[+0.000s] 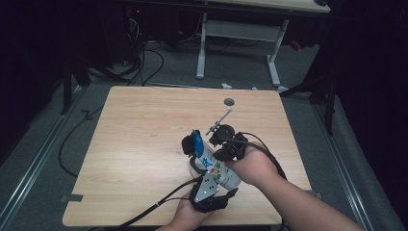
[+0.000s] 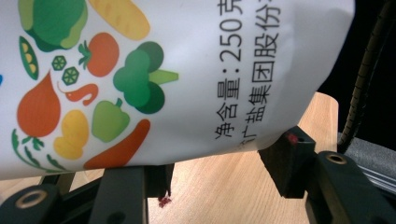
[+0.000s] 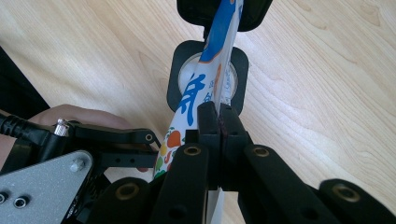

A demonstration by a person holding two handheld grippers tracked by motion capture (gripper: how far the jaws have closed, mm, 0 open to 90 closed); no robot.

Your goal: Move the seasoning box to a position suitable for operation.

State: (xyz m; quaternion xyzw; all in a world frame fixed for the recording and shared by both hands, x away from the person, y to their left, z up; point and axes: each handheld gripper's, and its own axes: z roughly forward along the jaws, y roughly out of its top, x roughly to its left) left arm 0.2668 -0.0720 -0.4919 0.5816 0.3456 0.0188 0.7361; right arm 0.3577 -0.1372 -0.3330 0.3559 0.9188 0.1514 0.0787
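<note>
We held a white salt bag (image 1: pixel 215 168) printed with vegetables between our two grippers, just above the near middle of the wooden table (image 1: pixel 144 144). Our left gripper (image 1: pixel 210 191), at the end of the bag nearest the table's front edge, had its jaws partly spread around the bag's bulging lower body; in the left gripper view the bag (image 2: pixel 177 79) rested across them, one pad tucked beneath it and the other just beside its lower edge, so we took that as a grip on the bag. Our right gripper (image 1: pixel 226 153), beside the bag toward the table's far edge, had its jaws pressed fully together on the bag's thin flat edge (image 3: pixel 215 100), as the right gripper view showed. A black clip (image 1: pixel 189 144) with a round window sat on the bag's blue top end, farther from the front edge.
</note>
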